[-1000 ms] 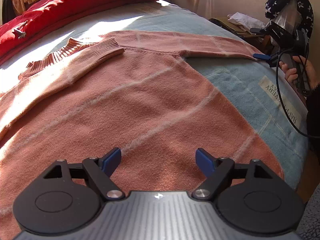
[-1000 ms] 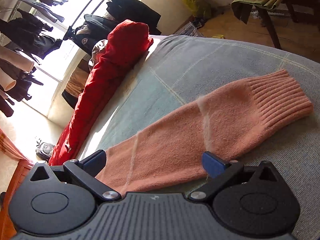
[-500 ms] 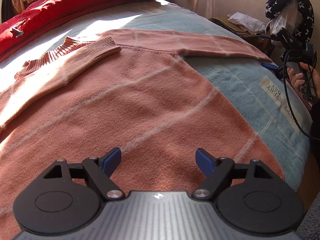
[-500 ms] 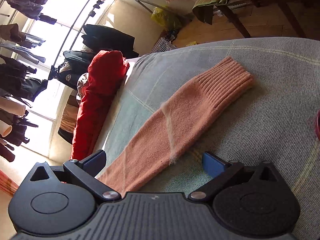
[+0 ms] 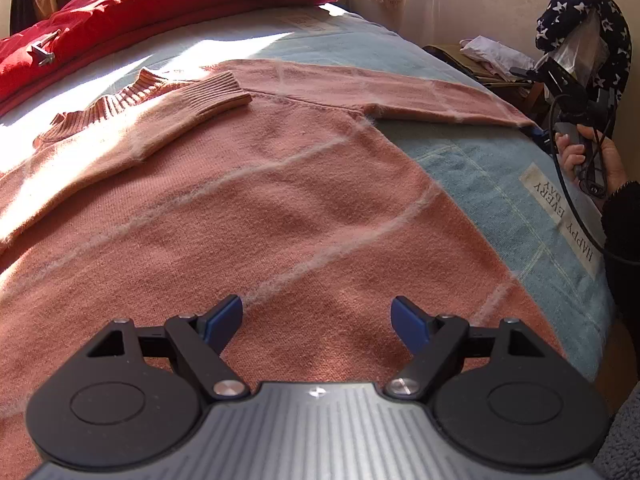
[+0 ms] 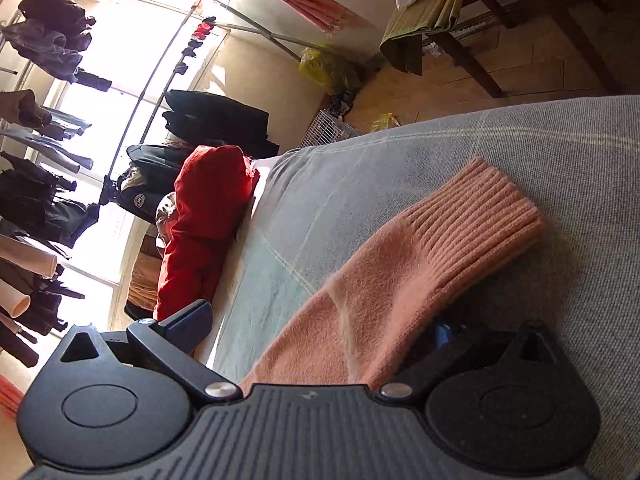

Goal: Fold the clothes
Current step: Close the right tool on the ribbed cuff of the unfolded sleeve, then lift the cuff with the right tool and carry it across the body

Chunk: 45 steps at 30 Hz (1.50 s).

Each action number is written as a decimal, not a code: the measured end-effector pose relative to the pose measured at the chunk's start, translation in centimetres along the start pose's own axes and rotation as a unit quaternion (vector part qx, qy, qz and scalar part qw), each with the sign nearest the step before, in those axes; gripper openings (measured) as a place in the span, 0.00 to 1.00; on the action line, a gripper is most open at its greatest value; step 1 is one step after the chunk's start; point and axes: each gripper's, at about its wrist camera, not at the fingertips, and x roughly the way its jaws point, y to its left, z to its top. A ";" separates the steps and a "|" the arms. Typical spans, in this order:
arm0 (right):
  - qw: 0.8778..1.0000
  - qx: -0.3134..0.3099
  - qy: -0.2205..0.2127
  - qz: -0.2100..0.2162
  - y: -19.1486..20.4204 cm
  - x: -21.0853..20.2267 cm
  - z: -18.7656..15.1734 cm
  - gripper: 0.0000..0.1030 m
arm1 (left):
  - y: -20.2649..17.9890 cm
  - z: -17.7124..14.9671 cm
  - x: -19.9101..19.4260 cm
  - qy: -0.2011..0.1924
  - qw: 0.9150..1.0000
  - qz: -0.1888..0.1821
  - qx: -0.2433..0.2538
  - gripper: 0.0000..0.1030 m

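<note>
— Where's the sweater [image 5: 248,216]?

— Flat on the bed [image 5: 500,172], one sleeve across its chest. Your left gripper [image 5: 316,320] hovers spread above the hem.

— And the right gripper [image 6: 320,332]?

— Spread around the outstretched sleeve [image 6: 400,280], one finger beneath. Pinch near the cuff [image 6: 492,208]; carry it across flat.

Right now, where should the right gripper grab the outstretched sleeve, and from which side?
Probably just behind the ribbed cuff, coming in from the sleeve's long edge. It lies flat and extended on the blanket, so one finger can slide under; the right gripper seems positioned so.
</note>
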 end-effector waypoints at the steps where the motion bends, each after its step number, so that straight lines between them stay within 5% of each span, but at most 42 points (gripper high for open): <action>1: 1.000 -0.011 0.002 -0.005 0.1 0.1 -0.1 0.99 | 0.1 0.0 0.1 0.001 1.000 0.000 -0.003 0.79; 10: 0.999 0.014 -0.032 -0.035 -1.7 0.5 0.7 0.66 | 0.8 -0.4 -0.1 -0.009 1.000 -0.012 -0.013 0.79; 16: 0.999 -0.009 -0.012 -0.041 -1.0 0.6 -0.1 0.62 | 1.5 -0.4 -0.1 -0.013 0.999 -0.009 -0.028 0.79; 18: 0.999 -0.012 -0.007 -0.050 -1.1 1.2 0.3 0.49 | 1.3 -0.4 -0.3 -0.017 0.999 -0.013 -0.024 0.79; 20: 0.998 0.015 -0.006 -0.057 -2.0 1.7 0.6 0.17 | 1.2 -0.5 -0.6 -0.021 0.999 -0.016 -0.023 0.79; 22: 0.998 0.040 -0.008 -0.048 -3.1 1.5 0.5 0.12 | 1.4 -0.6 -0.9 -0.026 0.999 -0.013 -0.028 0.79; 31: 0.996 -0.015 -0.010 -0.083 0.0 0.7 0.3 0.08 | 2.0 -1.2 -2.4 -0.043 0.998 -0.006 -0.039 0.79; 45: 0.991 -0.128 0.005 -0.043 10.9 -1.3 -0.3 0.08 | 2.8 -3.0 -5.0 -0.070 0.997 -0.001 -0.027 0.81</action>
